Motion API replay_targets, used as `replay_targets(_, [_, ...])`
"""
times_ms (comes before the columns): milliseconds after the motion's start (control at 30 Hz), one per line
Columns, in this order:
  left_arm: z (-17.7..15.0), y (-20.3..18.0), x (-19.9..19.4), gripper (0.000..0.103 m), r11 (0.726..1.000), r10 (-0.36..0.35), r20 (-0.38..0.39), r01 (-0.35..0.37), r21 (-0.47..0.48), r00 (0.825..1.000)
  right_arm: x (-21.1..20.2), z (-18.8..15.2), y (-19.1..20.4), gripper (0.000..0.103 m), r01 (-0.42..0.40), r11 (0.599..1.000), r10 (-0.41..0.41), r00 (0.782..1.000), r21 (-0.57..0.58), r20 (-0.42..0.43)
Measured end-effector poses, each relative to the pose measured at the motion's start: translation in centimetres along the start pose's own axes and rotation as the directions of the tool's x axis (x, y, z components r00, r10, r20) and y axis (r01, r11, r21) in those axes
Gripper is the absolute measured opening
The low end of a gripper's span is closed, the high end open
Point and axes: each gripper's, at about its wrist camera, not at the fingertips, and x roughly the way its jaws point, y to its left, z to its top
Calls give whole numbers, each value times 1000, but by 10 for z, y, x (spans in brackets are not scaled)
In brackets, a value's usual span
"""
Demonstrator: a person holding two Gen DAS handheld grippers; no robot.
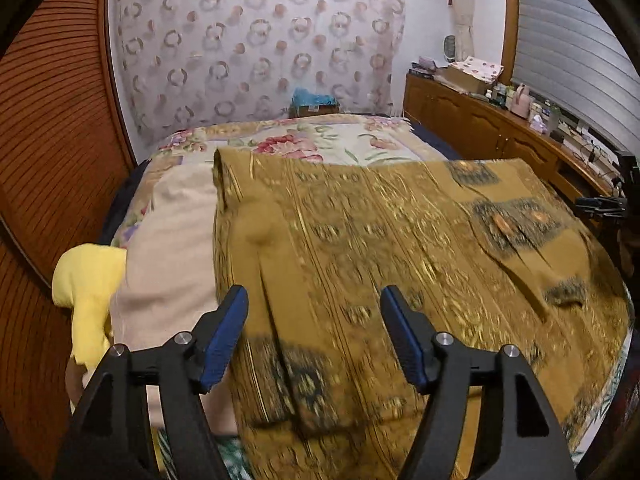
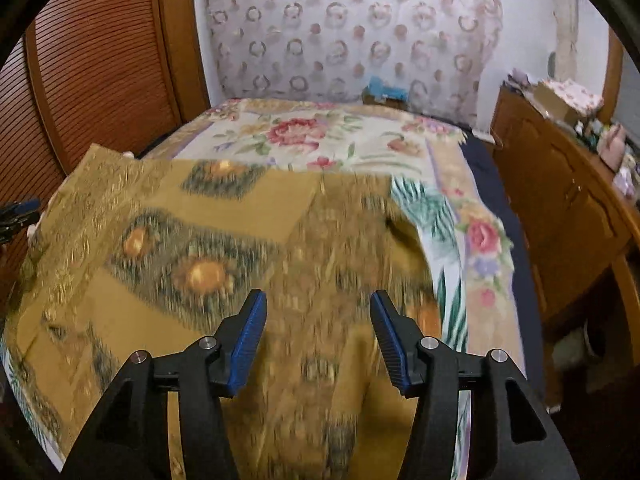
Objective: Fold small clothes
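On the bed: mustard patterned cloth, spread flat.
Left gripper: jaws apart above the cloth, nothing between.
Right gripper: jaws apart above the cloth, nothing between.

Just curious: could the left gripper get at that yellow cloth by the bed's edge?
Probably yes. The left gripper has open jaws holding nothing, and the yellow cloth lies uncovered beside the mustard garment.

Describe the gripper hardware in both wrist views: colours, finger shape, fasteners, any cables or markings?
The left gripper and right gripper look identical: matte black angular frames with triangular cut-outs, two round silver fasteners per side, and tapered fingers faced with ribbed blue pads. No cables, labels or sleeves visible.
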Motion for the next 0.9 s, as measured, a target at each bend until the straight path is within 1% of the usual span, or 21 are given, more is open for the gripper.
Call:
replay_targets(67, [-10,-2,-8,70,1000,14,-1,-14,11,1000,-11,-8,-2,56,2,1000,-2,1000,16,-9])
replay_targets(167, [-23,-2,-16,70,1000,15,-2,-15,6,1000,-21,-23,-6,56,5,999,-4,999,39,-33])
replay_targets(267, [-35,-1,-27,69,1000,8,6,-8,-11,1000,-17,-34,-8,56,3,999,0,998,52,-60])
replay_targets(300, [-38,-1,-31,66,1000,9,6,-9,-14,1000,-18,-38,-8,56,4,998,-1,998,56,-59])
replay_targets(333, [-41,0,-32,60,1000,10,5,-10,-16,1000,-21,-40,-7,56,8,998,-6,999,55,-48])
replay_targets(367, [-45,0,-32,57,1000,9,0,-9,-19,1000,-23,-40,-6,56,9,998,-6,999,54,-45])
replay_targets(400, [-48,1,-30,51,1000,7,-9,-7,-22,1000,-25,-36,-5,56,6,998,-3,999,55,-42])
replay_targets(467, [-53,1,-26,43,1000,0,-26,0,-18,1000,-27,-36,-6,56,3,998,-1,999,61,-35])
replay_targets(500, [-55,1,-24,42,1000,4,-33,-4,-15,999,-24,-45,-3,56,4,998,-2,1000,62,-30])
replay_targets(600, [-57,0,-16,41,1000,19,-51,-20,-8,999,-18,-48,2,56,10,998,-9,1000,60,-21])
replay_targets(667, [-57,1,-11,41,999,44,-57,-44,-5,997,-10,-49,11,56,22,999,-21,1000,45,-21])
replay_targets(733, [-57,5,-7,42,998,66,-63,-67,-18,996,-3,-52,18,56,32,999,-31,999,31,-21])
replay_targets(767, [-57,7,-6,42,998,60,-65,-62,-28,996,-2,-52,19,55,32,999,-31,999,27,-20])
replay_targets(800, [-57,9,-4,42,998,54,-67,-57,-38,996,-3,-52,21,53,28,999,-28,999,20,-18])
replay_targets(833, [-57,9,-3,42,998,52,-68,-55,-42,996,-3,-52,22,48,23,1000,-22,1000,11,-17])
replay_targets(900, [-56,8,-1,41,998,56,-66,-58,-32,996,-4,-53,26,42,27,1000,-27,1000,-17,-15])
